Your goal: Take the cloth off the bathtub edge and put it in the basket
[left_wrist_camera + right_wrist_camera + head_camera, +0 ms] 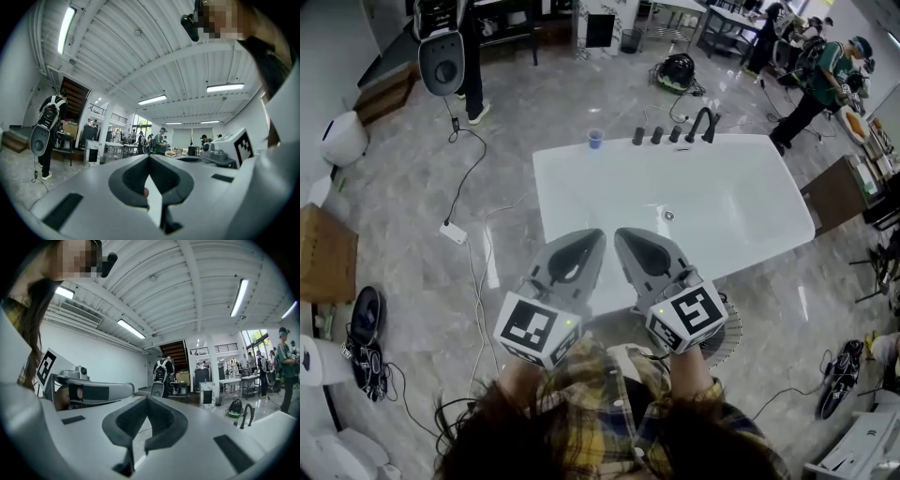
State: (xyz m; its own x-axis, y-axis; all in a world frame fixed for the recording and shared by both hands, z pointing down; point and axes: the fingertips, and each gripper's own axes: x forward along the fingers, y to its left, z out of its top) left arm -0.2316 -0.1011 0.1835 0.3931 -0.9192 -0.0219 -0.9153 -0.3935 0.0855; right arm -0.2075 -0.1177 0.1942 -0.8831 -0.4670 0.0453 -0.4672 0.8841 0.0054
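Note:
The white bathtub (750, 202) stands in the middle of the head view. I see no cloth on its rim or anywhere else in any view. My left gripper (598, 234) and right gripper (620, 234) are held side by side over the tub's near edge, both pointing level. Each is shut with nothing between its jaws, as the left gripper view (149, 157) and the right gripper view (147, 399) also show. A round wire basket (727, 330) sits on the floor just behind my right gripper, mostly hidden by it.
A blue cup (595, 139), a black faucet (703, 122) and knobs stand on the tub's far rim. Cables (478, 272) run over the floor at left. A cardboard box (323, 253) is at far left, a wooden cabinet (839, 192) at right, and people (825, 70) work beyond it.

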